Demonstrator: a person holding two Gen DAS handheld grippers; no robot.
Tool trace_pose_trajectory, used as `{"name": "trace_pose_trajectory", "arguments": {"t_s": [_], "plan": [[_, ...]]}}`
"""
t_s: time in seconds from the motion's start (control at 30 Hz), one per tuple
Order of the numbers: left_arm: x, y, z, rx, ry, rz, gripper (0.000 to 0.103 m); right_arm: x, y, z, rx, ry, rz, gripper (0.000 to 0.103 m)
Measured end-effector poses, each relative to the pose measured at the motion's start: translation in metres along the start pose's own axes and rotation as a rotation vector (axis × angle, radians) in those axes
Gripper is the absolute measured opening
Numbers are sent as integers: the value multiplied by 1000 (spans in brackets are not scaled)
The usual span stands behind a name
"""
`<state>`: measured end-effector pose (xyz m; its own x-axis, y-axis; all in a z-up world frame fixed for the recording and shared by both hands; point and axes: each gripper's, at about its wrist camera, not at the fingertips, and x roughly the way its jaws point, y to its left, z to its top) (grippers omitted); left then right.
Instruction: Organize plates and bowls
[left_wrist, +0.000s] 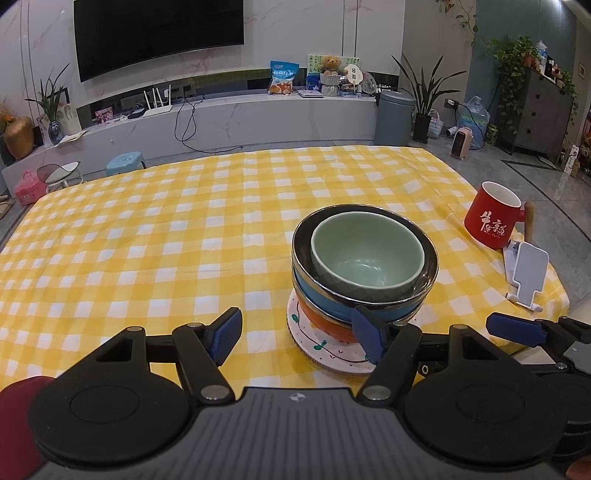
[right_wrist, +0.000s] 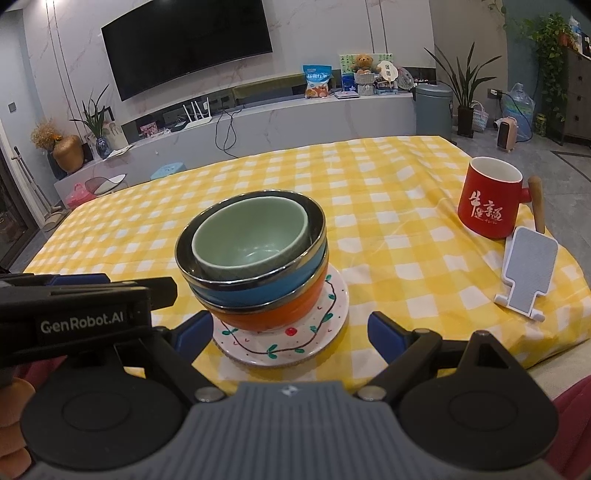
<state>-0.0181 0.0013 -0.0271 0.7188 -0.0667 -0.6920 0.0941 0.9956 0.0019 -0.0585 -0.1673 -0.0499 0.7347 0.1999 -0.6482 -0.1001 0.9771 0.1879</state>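
Green bowl (right_wrist: 251, 240) is nesting in the blue bowl (right_wrist: 266, 280), that in the orange bowl (right_wrist: 273, 314), all sitting on the painted plate (right_wrist: 295, 343) near the table's front edge, probably for compact stacking. Left gripper (left_wrist: 299, 339) and right gripper (right_wrist: 291, 336) are hovering just short of it, jaws wide and gripping nothing.

"GenRobot.AI" on left tool (right_wrist: 110, 284) (white lettering)

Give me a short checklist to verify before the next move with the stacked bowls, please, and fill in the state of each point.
1. Left claw open, empty: ok.
2. Right claw open, empty: ok.
3. Green bowl nested in blue bowl, blue in orange bowl: ok.
4. Stack sits level: not ok, it leans.
5. Stack rests on painted plate: ok.
6. Red mug stands apart from the stack: ok.
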Motion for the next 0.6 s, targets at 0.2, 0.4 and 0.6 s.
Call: {"name": "trace_pose_trajectory", "arguments": {"t_s": [0.2,0.4,0.6], "plan": [[2,3,0,-11,18,-16,80,0,0,-1,7,5,6,89],[1,6,1,-23,26,-39,80,-1,-1,-1,10,-2,9,89],[1,7,1,-22,26,-40,80,-1,-2,-1,10,-1,11,89]]}}
